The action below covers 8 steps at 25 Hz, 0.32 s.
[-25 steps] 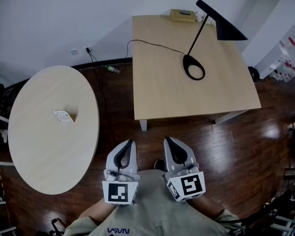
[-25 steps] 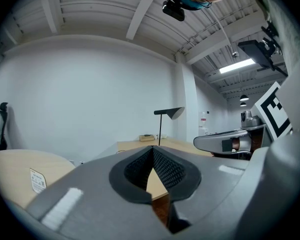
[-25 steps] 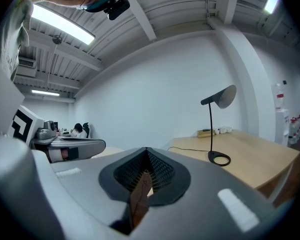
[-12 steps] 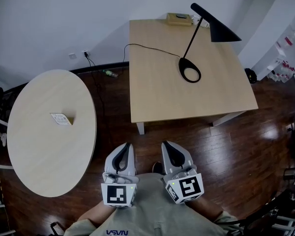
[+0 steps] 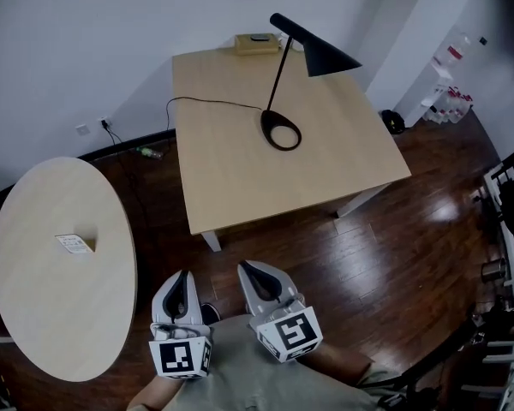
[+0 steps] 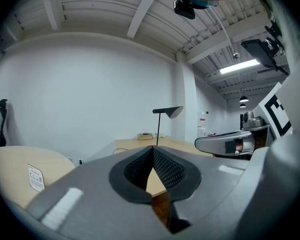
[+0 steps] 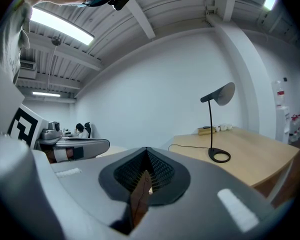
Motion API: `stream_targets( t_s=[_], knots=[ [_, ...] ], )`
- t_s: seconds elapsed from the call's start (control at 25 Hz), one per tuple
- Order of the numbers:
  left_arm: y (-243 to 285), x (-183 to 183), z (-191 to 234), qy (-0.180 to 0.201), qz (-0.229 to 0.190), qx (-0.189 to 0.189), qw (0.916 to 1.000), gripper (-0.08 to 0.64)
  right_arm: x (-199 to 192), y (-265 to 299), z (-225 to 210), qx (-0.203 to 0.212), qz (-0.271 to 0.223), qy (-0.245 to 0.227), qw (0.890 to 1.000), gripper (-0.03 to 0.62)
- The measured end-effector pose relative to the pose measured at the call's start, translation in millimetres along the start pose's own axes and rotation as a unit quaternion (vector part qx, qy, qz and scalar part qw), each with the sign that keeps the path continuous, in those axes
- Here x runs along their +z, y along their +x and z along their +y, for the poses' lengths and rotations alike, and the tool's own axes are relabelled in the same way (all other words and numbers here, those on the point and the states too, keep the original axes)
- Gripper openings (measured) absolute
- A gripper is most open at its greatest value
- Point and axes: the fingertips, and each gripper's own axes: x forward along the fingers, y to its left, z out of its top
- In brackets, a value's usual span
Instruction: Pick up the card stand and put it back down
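The card stand (image 5: 74, 244), a small white card on a wooden base, stands on the round table (image 5: 34, 315) at the left; it also shows in the left gripper view as a white card (image 6: 35, 177). My left gripper (image 5: 179, 282) and right gripper (image 5: 255, 271) are held close to the person's body, over the dark floor, far from the stand. Both have their jaws closed together with nothing between them. In each gripper view the tips meet: left (image 6: 153, 148), right (image 7: 146, 149).
A square wooden table (image 5: 240, 169) stands ahead, with a black desk lamp (image 5: 284, 129), its cable and a small box (image 5: 256, 43) at the far edge. A shelf with bottles (image 5: 450, 101) is at the right. A metal rack (image 5: 510, 229) is at the far right.
The head view has swung to the right: both tables and the lamp have shifted left in the picture. The grippers stay together near the body, both shut.
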Motion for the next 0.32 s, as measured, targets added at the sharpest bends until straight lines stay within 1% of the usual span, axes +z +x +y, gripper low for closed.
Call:
stream_targets(
  t_s=[0.32],
  knots=[
    [3.3, -1.6, -8.1, 0.005, 0.0, -0.012, 0.9999, 0.008, -1.8, -5.5, -5.8, -0.008, -0.003, 0.001, 1.0, 0.0]
  ],
)
